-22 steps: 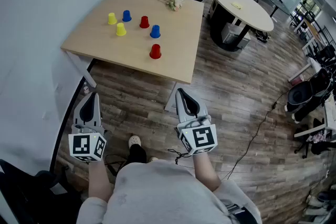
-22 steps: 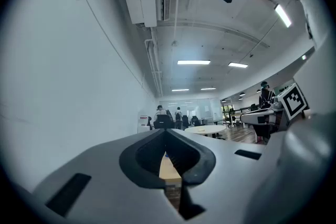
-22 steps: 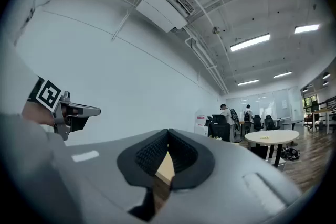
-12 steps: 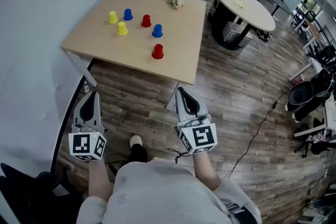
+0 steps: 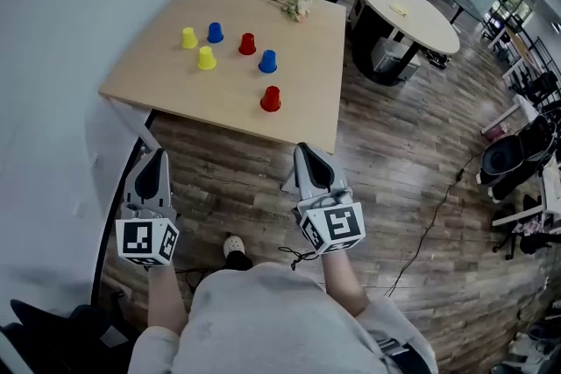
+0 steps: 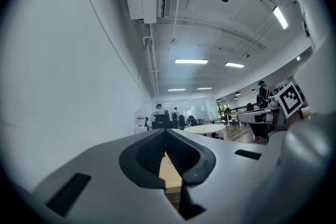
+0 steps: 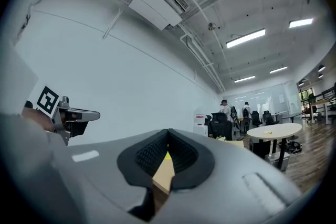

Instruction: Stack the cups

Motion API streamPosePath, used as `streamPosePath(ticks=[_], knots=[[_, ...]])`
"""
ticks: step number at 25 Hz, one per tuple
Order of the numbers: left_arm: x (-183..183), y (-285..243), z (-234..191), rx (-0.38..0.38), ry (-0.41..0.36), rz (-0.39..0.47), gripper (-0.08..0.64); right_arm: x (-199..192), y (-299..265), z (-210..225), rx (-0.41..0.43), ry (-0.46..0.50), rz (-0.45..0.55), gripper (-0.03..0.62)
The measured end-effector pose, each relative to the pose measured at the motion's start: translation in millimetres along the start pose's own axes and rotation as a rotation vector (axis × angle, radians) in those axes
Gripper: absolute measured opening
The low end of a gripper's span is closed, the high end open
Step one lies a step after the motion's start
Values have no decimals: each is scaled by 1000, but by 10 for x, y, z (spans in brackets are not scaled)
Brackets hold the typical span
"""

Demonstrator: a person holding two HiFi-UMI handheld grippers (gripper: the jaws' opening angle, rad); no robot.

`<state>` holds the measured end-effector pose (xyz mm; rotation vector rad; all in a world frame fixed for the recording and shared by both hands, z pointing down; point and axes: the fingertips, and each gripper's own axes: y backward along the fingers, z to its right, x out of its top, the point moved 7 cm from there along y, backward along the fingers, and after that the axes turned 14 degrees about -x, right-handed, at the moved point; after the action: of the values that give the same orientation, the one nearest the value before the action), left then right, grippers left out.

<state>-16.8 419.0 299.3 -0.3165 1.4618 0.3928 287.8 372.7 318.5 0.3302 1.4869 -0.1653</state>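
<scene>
Wooden table (image 5: 166,79) ahead carries six loose cups (image 5: 267,61), none stacked; our left gripper (image 5: 154,160) and right gripper (image 5: 305,155), both pressed together, empty, hang short of it; nearest red cup (image 5: 270,99) lies closer to the right.

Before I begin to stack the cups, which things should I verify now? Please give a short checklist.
1. Left tool empty: ok, jaws together, nothing between them.
2. Right tool empty: ok, the same.
3. Jaws open for a grasp: not ok, both shut.
4. Tools over the table: not ok, both are on the person's side of its near edge.
5. Cups apart, none stacked: ok, six; the red cup is nearest.
6. Cups upright or inverted: cannot tell.
</scene>
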Motion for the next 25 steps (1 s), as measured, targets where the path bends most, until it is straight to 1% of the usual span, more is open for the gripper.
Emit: streamPosePath(ticks=[3, 9, 15, 20, 25], knots=[[-14, -127, -230, -18, -7, 14, 8, -21, -209, -82, -18, 2, 4, 12], [-56, -358, -674, -47, 6, 37, 8, -48, -581, -275, -47, 16, 12, 12], [-124, -519, -945, -96, 11, 22, 8, -91, -800, -410, -75, 22, 7, 12], [-287, -660, -1161, -103, 49, 2, 8, -213, -994, -472, -80, 37, -34, 12], [-434, -828, -1312, -94, 85, -4, 8, -330, -1228, -416, -86, 50, -66, 12]])
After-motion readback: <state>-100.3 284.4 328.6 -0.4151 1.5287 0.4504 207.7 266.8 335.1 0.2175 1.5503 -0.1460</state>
